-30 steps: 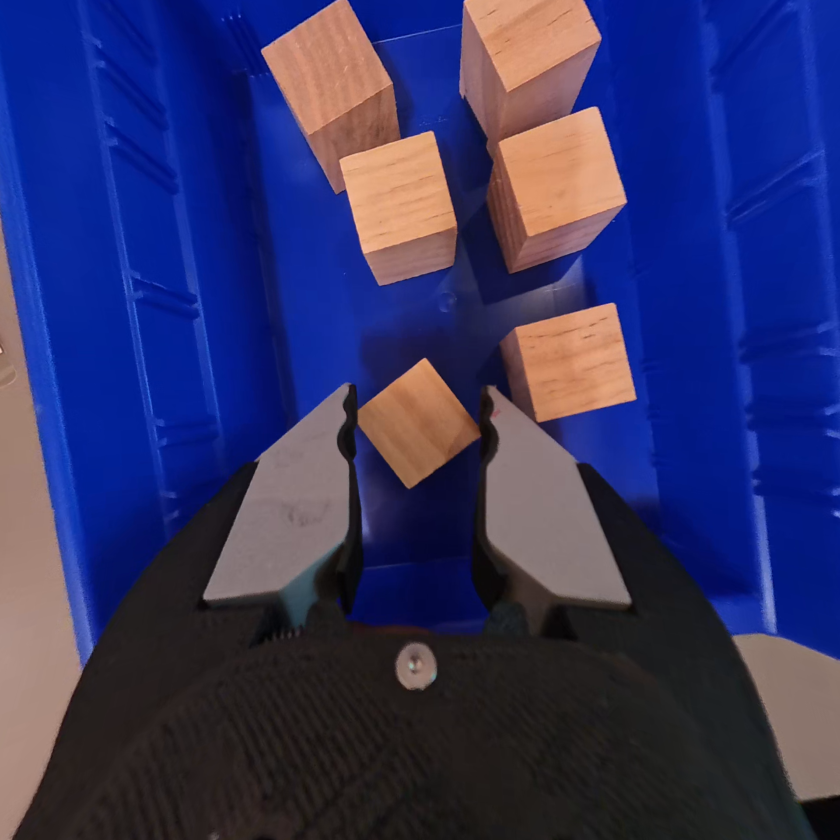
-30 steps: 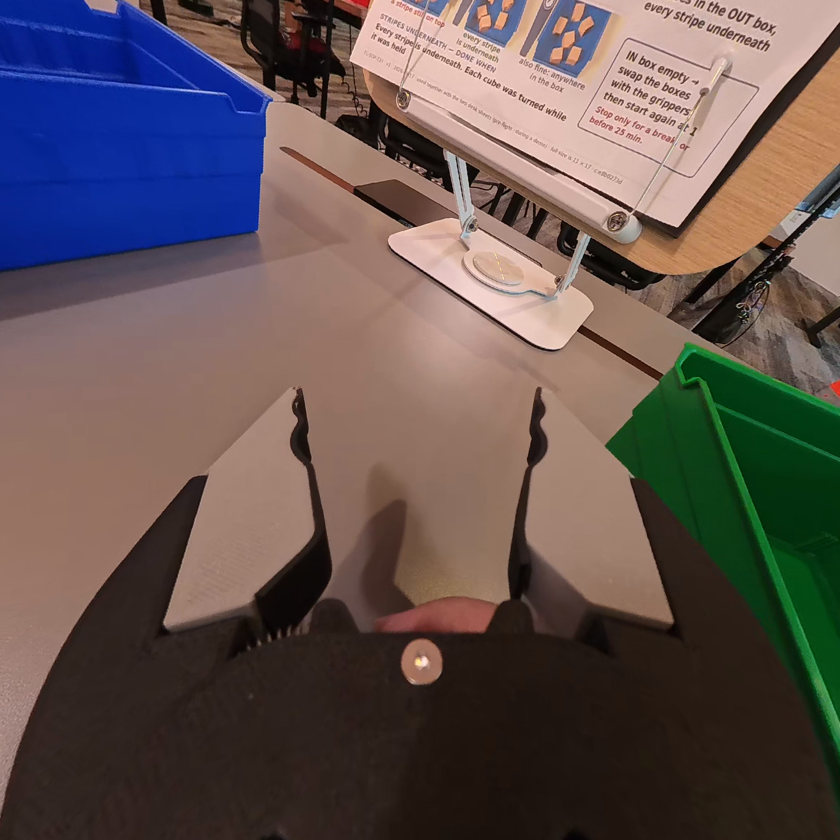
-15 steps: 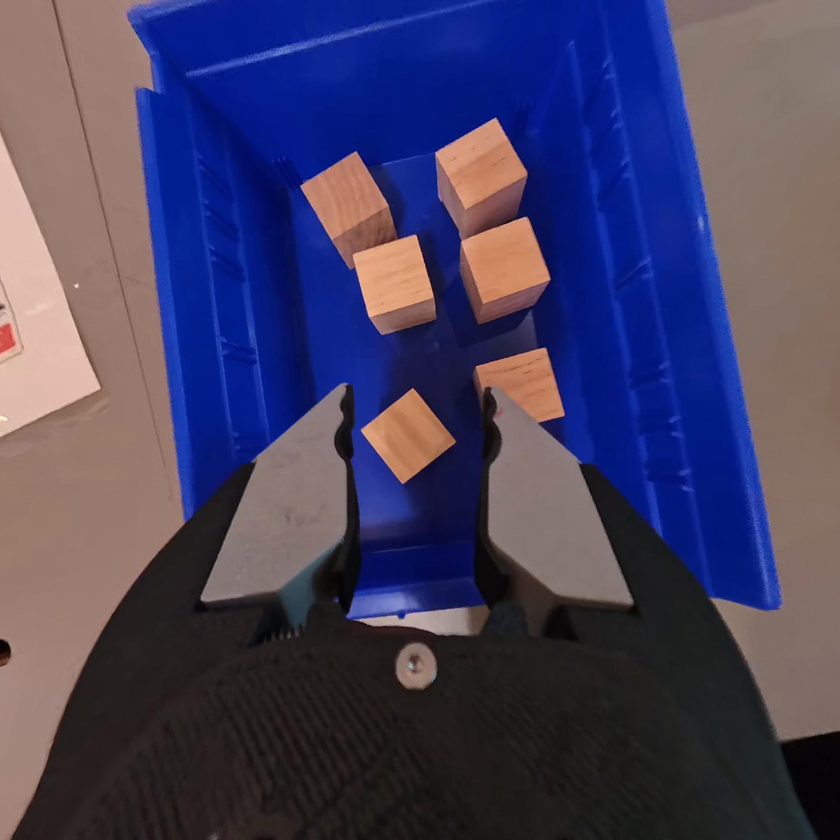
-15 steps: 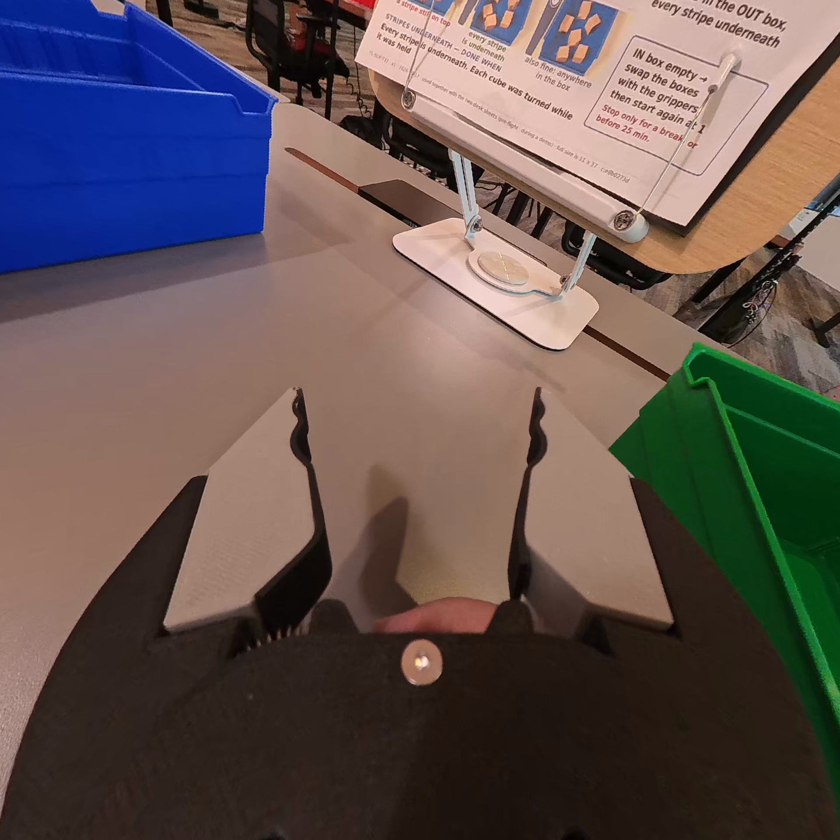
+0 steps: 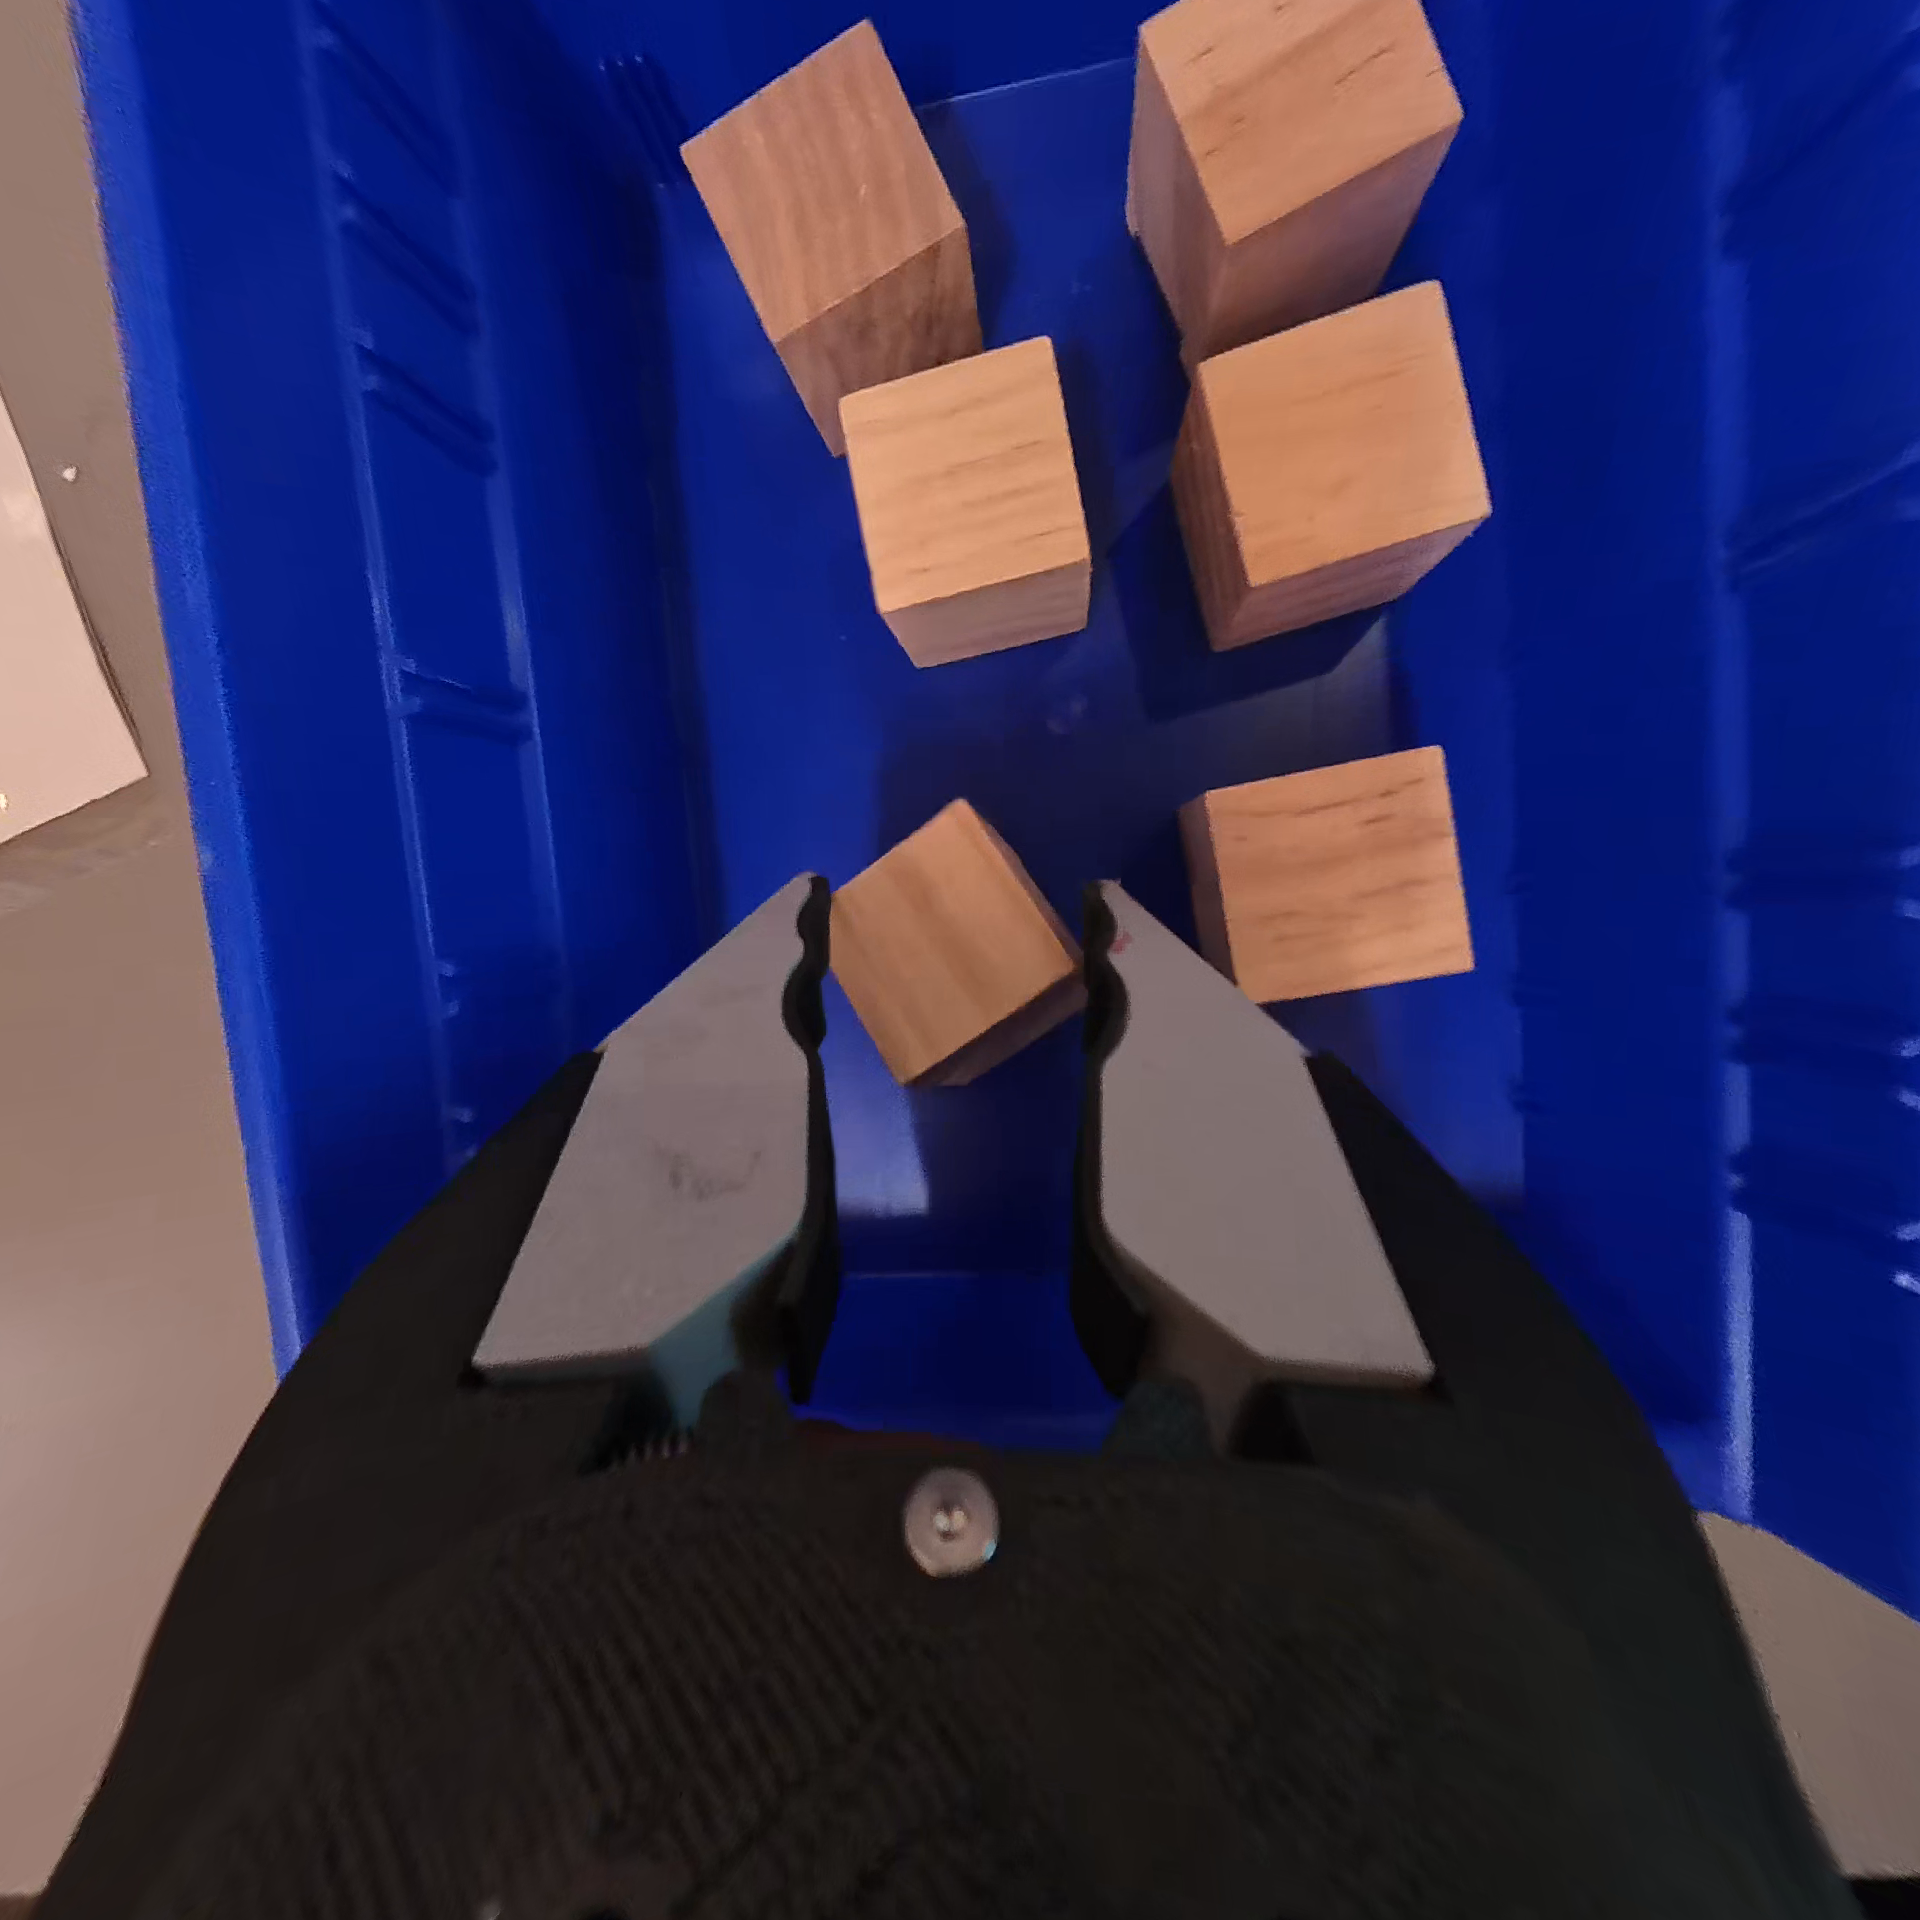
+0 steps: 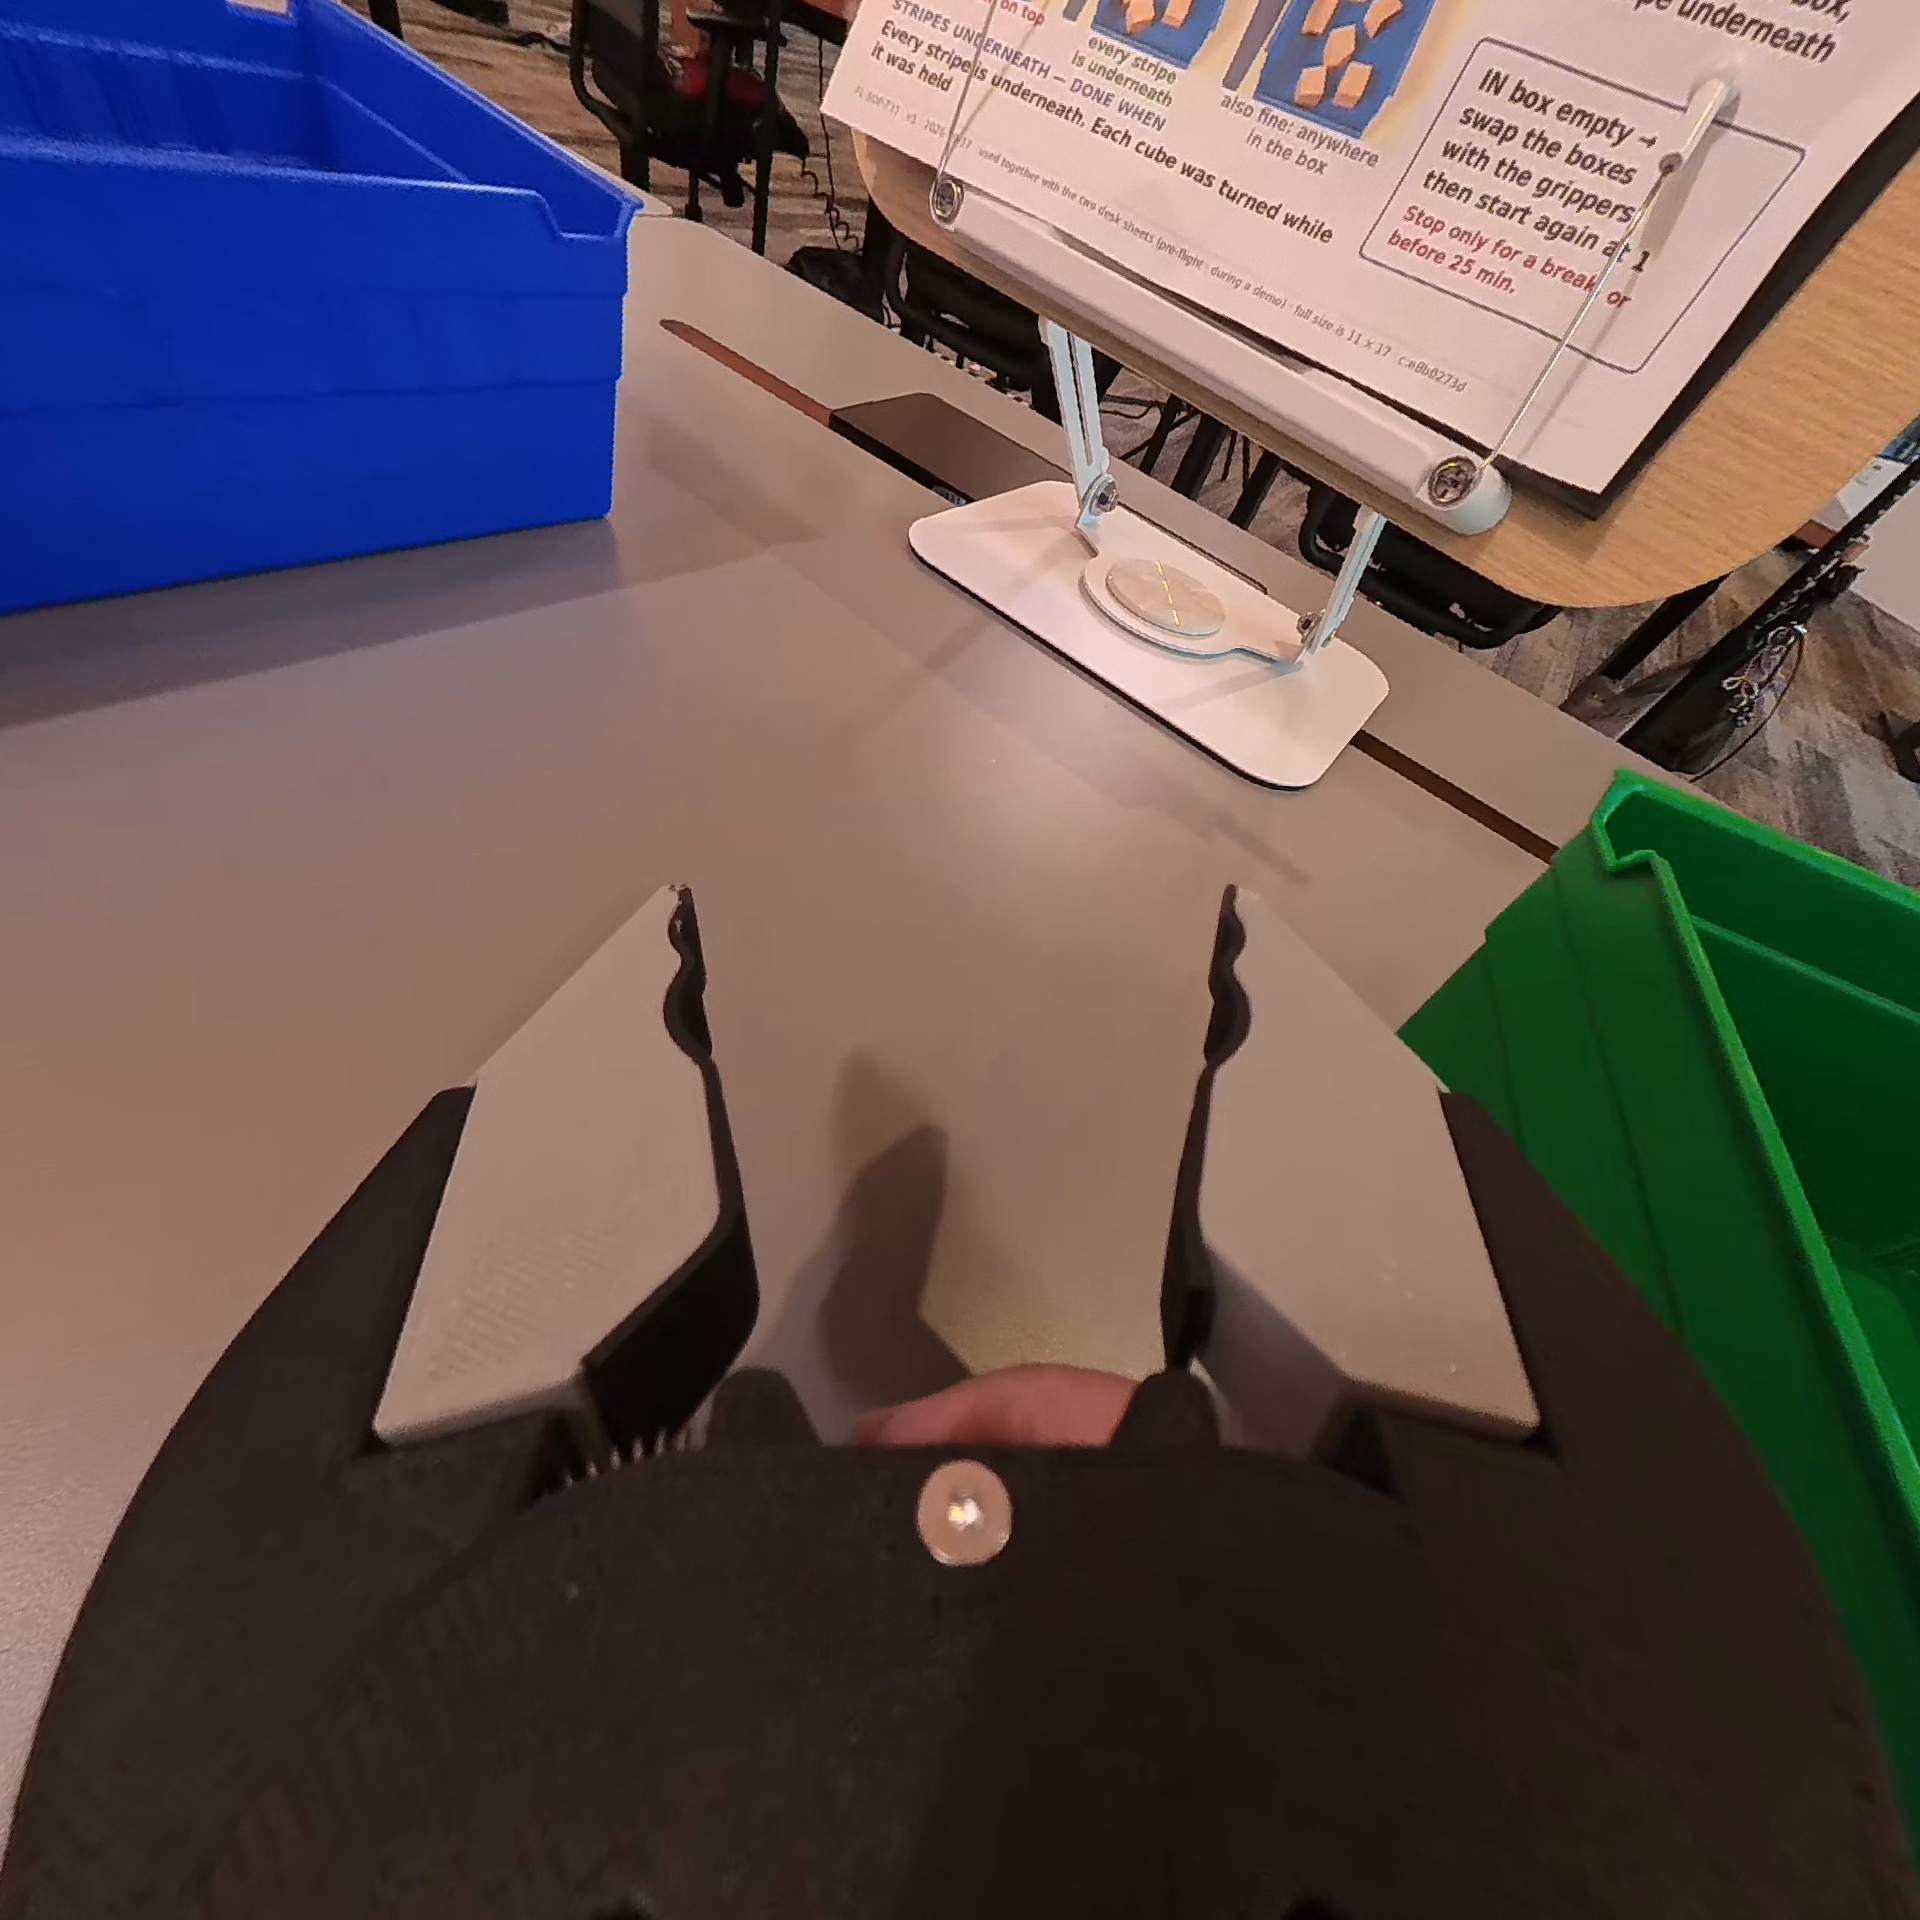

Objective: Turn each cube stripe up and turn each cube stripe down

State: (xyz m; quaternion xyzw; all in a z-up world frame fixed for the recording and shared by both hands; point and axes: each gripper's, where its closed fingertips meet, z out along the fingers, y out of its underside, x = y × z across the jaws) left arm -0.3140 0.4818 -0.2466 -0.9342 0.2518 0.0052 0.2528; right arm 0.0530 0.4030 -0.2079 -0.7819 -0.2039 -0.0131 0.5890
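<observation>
Several plain wooden cubes lie in the blue bin (image 5: pixel 416 623) in the left wrist view; no stripe shows on any visible face. My left gripper (image 5: pixel 954 904) is down inside the bin, and its two fingertips press on opposite corners of the nearest cube (image 5: pixel 945 966), which sits turned diagonally on the bin floor. Another cube (image 5: pixel 1330 862) lies just to its right. Further cubes (image 5: pixel 966 488) (image 5: pixel 1330 457) lie beyond. My right gripper (image 6: pixel 954 904) is open and empty above the grey table (image 6: pixel 416 831).
In the right wrist view a green bin (image 6: pixel 1714 1091) stands at the right and a blue bin (image 6: pixel 291 343) at the far left. A white stand (image 6: pixel 1143 613) holding an instruction sheet is ahead. A white paper (image 5: pixel 52 675) lies left of the blue bin.
My left gripper rose above the bin, then came back down around the nearest cube, and its jaws have narrowed onto it. My right gripper has barely moved.
</observation>
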